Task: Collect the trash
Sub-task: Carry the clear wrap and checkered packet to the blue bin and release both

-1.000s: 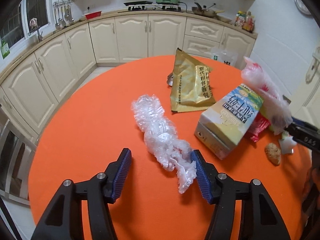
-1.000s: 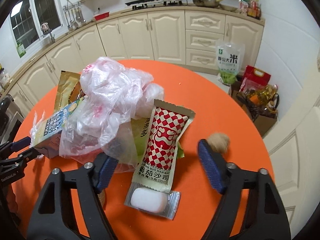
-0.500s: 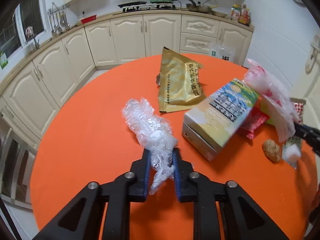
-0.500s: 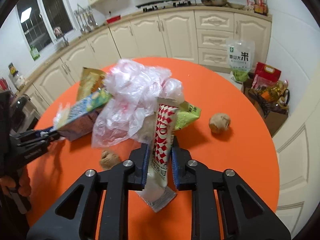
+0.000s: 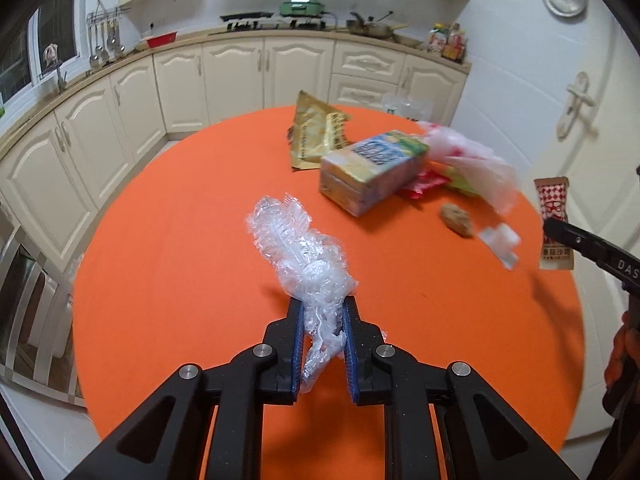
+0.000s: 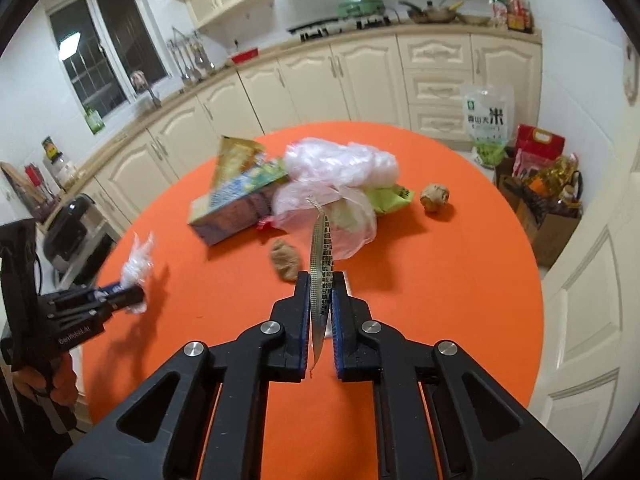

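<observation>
Left gripper [image 5: 322, 312]: jaws closed on a crumpled clear plastic wrap [image 5: 304, 252], glossy and wrinkled, its loose end rising forward above the round orange table [image 5: 180, 260].

Right gripper [image 6: 321, 286]: jaws clamped on a flat sauce sachet [image 6: 320, 240], seen edge-on here; from the left camera its red-and-white checked face shows, held up off the table.

Mid-table: two brown lumps [image 6: 285, 258] [image 6: 434, 197]; a drink carton [image 5: 370, 168] lying on its side; a translucent plastic bag [image 6: 340, 176] touching the carton; a gold snack pouch [image 5: 316, 136] behind it.

Beyond: cream kitchen cabinets [image 5: 240, 72] under a countertop, a green pot [image 5: 302, 7] on the stove, a white door [image 6: 592, 300].
</observation>
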Action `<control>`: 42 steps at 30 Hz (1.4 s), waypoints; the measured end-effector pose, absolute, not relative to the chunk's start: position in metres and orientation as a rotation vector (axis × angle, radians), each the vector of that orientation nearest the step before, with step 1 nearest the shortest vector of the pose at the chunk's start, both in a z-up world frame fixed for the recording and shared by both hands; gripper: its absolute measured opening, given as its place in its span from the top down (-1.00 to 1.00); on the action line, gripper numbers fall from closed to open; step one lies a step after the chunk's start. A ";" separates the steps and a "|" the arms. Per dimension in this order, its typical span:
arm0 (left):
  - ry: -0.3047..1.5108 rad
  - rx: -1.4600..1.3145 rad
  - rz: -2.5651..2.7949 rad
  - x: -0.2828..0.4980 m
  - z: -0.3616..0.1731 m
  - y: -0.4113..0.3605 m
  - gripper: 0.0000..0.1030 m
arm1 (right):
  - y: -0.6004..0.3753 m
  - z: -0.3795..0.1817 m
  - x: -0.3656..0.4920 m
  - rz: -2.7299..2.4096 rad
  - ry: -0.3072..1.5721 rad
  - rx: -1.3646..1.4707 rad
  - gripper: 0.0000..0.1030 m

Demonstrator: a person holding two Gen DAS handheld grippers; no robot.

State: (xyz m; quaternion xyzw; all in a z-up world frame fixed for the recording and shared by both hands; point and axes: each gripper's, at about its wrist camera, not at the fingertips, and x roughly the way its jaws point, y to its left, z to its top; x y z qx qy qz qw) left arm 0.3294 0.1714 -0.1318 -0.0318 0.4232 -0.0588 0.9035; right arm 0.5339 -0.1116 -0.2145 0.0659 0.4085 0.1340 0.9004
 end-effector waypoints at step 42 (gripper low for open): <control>1.028 0.374 -0.633 0.300 -0.183 -0.273 0.62 | -0.356 -0.268 0.340 -0.069 0.917 0.287 0.81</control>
